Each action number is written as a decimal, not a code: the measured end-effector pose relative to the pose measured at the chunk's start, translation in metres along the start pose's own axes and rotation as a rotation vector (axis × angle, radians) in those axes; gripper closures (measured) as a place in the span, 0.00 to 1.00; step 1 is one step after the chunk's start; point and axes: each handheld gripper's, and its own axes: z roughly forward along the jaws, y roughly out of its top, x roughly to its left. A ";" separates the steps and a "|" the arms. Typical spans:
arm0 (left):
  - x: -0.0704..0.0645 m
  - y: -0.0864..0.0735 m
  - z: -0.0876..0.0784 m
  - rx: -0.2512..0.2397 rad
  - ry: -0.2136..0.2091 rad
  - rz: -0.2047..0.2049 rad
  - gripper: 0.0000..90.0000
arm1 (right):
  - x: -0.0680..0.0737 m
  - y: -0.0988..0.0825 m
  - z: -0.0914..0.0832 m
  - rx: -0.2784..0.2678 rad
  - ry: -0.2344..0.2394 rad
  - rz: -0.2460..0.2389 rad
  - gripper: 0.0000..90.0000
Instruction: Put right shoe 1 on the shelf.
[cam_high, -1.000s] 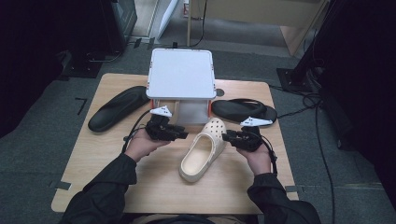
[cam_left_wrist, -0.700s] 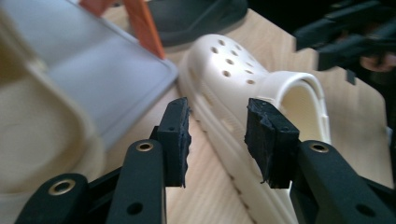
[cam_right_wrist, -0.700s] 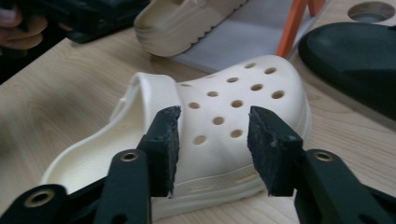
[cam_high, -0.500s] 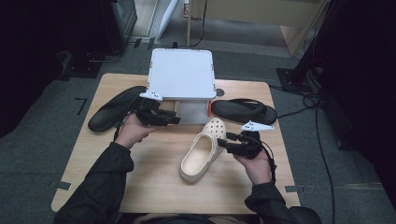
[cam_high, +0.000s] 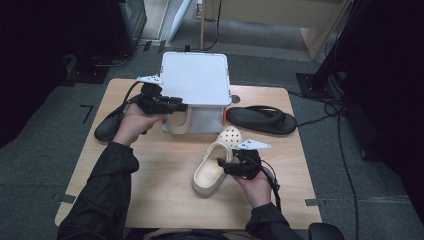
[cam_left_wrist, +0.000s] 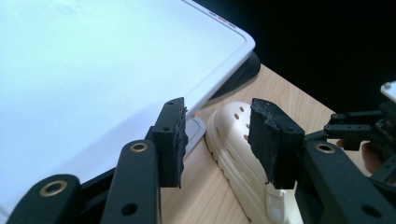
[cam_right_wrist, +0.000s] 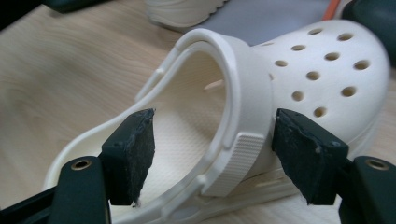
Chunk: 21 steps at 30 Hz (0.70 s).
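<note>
My right gripper (cam_high: 223, 165) sits at the side of the cream clog (cam_high: 214, 166) lying mid-table, its long axis running from heel near me to perforated toe toward the white box (cam_high: 195, 80); the jaws have just been opening and now stand wide astride the clog's heel strap (cam_right_wrist: 233, 140), pads clear of it. My left gripper (cam_high: 176, 104), jaws part open and empty, has just been opening too, up by the box's near left corner, so the right is far nearer.

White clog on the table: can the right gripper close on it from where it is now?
Probably yes. The right gripper is open with the white clog strap and side wall between its pads, nothing blocking.
</note>
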 end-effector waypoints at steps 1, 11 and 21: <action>0.000 0.000 0.000 0.000 0.000 0.000 0.62 | 0.000 0.000 0.000 0.000 0.000 0.000 0.34; 0.015 0.005 0.007 0.018 0.063 0.008 0.60 | -0.010 -0.008 0.004 0.020 -0.052 -0.007 0.40; 0.021 0.001 0.002 -0.011 0.103 0.000 0.59 | -0.014 -0.009 -0.009 0.051 -0.005 0.005 0.60</action>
